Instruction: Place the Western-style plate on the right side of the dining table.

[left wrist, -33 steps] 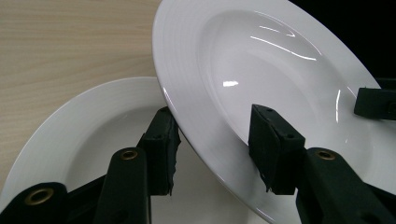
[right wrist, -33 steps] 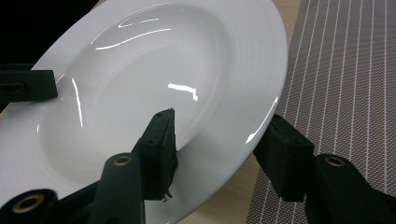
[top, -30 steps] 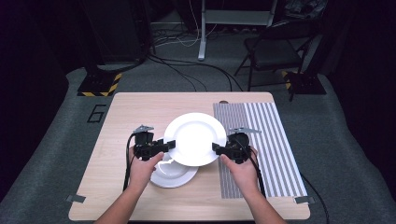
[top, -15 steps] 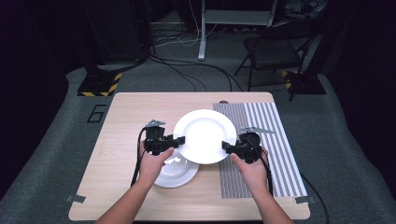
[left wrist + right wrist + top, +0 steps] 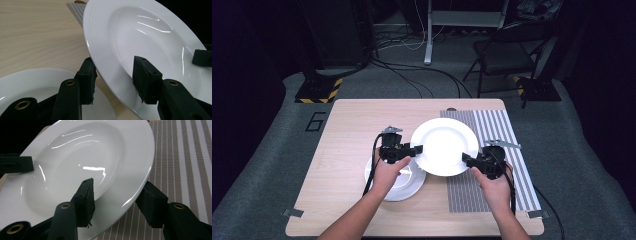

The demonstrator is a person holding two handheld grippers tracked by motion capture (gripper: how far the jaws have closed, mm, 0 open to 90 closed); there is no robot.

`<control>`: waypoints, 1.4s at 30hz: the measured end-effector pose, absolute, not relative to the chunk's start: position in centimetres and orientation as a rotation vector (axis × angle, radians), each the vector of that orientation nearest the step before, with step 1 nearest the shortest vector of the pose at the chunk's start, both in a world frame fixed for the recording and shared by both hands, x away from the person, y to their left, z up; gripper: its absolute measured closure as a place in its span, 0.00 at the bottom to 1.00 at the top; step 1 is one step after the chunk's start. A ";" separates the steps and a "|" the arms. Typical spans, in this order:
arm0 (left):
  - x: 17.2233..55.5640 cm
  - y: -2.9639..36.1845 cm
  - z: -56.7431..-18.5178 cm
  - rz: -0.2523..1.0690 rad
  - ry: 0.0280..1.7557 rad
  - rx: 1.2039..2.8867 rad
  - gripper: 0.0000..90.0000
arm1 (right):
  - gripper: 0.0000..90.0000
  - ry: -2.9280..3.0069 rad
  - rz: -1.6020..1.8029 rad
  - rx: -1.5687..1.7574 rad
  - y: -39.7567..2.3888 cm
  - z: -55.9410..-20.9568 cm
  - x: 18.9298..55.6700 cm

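Two grippers carry one white plate (image 5: 444,145) face up and roughly level above the counter (image 5: 347,130): left gripper (image 5: 404,151) fingers clamp its left rim, right gripper (image 5: 472,161) fingers its right, over a second plate (image 5: 398,186) and the striped mat (image 5: 502,135).

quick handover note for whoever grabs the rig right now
Left gripper: shut on the left rim of the big plate.
Right gripper: shut on its right rim.
The big plate is held off the table, partly over the striped mat and partly over the small plate, which lies on the wood.
Done: big plate lifted.
Left, probably: set it down on the mat, then open both.
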State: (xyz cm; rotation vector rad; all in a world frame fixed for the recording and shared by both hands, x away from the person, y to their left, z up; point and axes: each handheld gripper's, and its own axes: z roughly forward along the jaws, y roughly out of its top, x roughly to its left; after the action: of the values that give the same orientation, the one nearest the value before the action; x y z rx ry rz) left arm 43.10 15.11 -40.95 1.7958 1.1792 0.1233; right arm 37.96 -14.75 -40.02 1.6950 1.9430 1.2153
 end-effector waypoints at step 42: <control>44.5 7.3 -42.7 0.055 1.071 1.882 0.61 | 0.54 1.793 1.152 1.800 -21.5 -41.8 34.7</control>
State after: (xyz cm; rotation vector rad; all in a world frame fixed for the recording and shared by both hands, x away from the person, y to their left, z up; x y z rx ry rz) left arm 44.52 7.25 -42.69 1.8822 1.0713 0.0552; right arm 34.72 -21.47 -41.78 1.8001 1.7933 1.1518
